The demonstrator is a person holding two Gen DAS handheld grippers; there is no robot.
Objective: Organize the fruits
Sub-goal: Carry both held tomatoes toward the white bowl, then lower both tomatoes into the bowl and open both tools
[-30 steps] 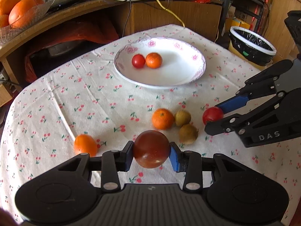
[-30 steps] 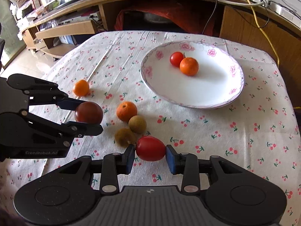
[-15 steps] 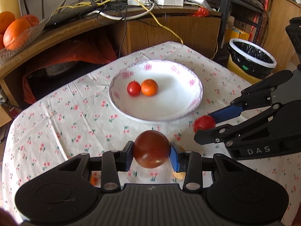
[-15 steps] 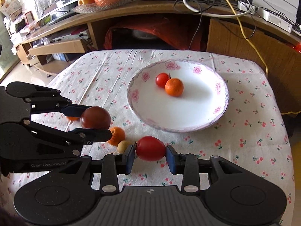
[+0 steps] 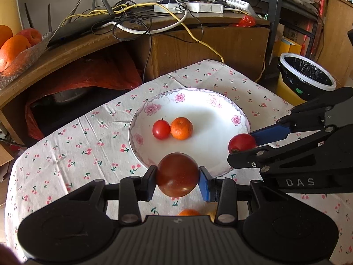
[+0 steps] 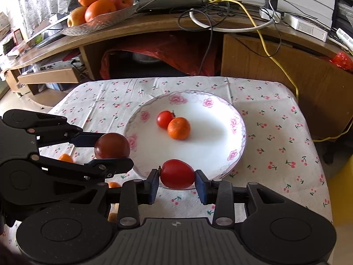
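The left gripper (image 5: 177,177) pinches a dark red tomato (image 5: 177,177) between its pads, held above the near rim of the plate (image 5: 220,110). The right gripper (image 6: 177,174) pinches a bright red tomato (image 6: 177,174), also at the near rim. Step in hand: carrying both fruits to the plate. The next move calls for advancing each gripper over the plate's bare area, lowering, then spreading the pads. A small tomato (image 5: 161,129) and a mandarin (image 5: 181,128) already lie touching each other in the plate; release clear of them. More mandarins (image 6: 65,158) remain on the worktop (image 6: 275,137) behind the grippers. The two grippers sit close together; avoid collision.
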